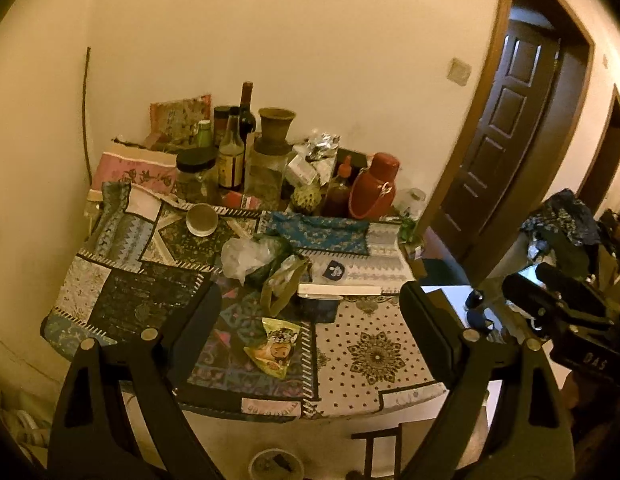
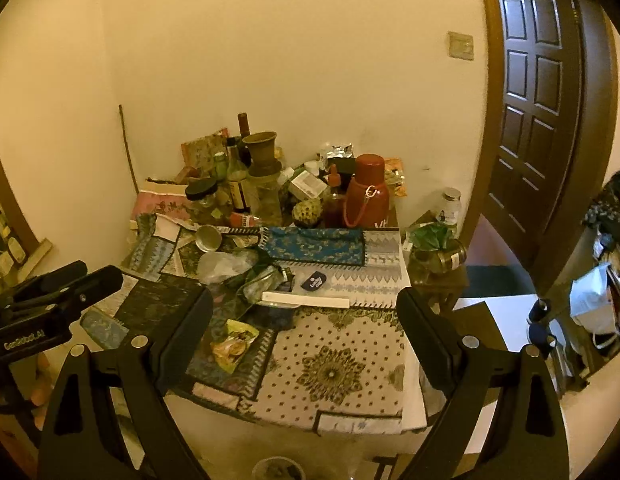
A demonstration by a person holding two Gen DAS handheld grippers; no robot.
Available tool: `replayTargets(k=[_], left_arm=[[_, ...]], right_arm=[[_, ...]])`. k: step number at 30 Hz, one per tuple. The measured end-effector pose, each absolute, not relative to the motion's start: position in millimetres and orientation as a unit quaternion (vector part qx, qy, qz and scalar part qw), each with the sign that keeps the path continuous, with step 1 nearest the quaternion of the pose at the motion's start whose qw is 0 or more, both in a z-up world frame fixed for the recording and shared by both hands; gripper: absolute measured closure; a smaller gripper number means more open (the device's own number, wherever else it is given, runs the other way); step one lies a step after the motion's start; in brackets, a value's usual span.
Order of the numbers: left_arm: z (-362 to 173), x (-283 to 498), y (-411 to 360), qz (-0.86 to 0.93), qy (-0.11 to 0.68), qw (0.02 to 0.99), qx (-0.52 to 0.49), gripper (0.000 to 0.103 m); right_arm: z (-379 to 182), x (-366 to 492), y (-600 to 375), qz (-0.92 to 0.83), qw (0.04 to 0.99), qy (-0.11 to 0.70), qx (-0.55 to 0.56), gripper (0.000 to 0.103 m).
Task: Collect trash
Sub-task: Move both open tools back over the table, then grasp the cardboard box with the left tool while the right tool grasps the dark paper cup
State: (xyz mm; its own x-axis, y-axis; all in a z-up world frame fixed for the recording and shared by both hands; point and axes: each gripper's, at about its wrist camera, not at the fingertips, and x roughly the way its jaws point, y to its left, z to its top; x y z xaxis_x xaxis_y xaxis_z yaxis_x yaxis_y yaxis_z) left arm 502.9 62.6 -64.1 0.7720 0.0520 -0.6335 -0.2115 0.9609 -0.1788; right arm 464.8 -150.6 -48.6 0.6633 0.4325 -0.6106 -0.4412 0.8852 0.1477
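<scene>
Cream walls, dim yellow light, dark panelled door at 2 o'clock. Desk under a patchwork cloth, pushed into the corner.

Back of desk, 12 o'clock: crowd of bottles and jars, clay pot on top of a jar, red flask with a loop strap to the right of them. Metal cup just in front of the jars.

Trash at mid-desk: clear crumpled bag touching a dark green wrapper; white strip at their 3 o'clock. Yellow snack packet lies apart, nearer the front edge, at their 6 o'clock.

Left hand-held gripper: jaws spread wide, nothing between them, above the desk's near edge, packet in line between the fingers. Right hand-held gripper: likewise wide and empty, alongside the left. Neither touches the trash.

Small round container on the floor below the front edge.
</scene>
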Motion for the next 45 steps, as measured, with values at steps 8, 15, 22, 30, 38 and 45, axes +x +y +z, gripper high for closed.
replayTargets(k=[8, 15, 22, 30, 38, 45], left_arm=[[-87, 550, 90, 0.081, 0.358, 0.921, -0.130, 0.013], [-126, 596, 128, 0.038, 0.411, 0.902, -0.128, 0.013], [-171, 631, 165, 0.001, 0.471, 0.874, -0.119, 0.013], [-232, 647, 190, -0.018, 0.526, 0.841, -0.125, 0.018], [-266, 652, 183, -0.048, 0.550, 0.823, -0.133, 0.046], [-272, 665, 155, -0.079, 0.548, 0.824, -0.122, 0.058]], right_arm=[[-74, 508, -131, 0.247, 0.896, 0.369, 0.000, 0.011], [-111, 536, -100, 0.226, 0.877, 0.423, 0.015, 0.011], [-172, 564, -60, 0.200, 0.840, 0.503, 0.019, 0.012], [-240, 591, -26, 0.174, 0.808, 0.562, 0.022, 0.012], [-272, 606, -17, 0.148, 0.809, 0.567, 0.049, 0.021], [-273, 605, -18, 0.160, 0.811, 0.561, 0.051, 0.042]])
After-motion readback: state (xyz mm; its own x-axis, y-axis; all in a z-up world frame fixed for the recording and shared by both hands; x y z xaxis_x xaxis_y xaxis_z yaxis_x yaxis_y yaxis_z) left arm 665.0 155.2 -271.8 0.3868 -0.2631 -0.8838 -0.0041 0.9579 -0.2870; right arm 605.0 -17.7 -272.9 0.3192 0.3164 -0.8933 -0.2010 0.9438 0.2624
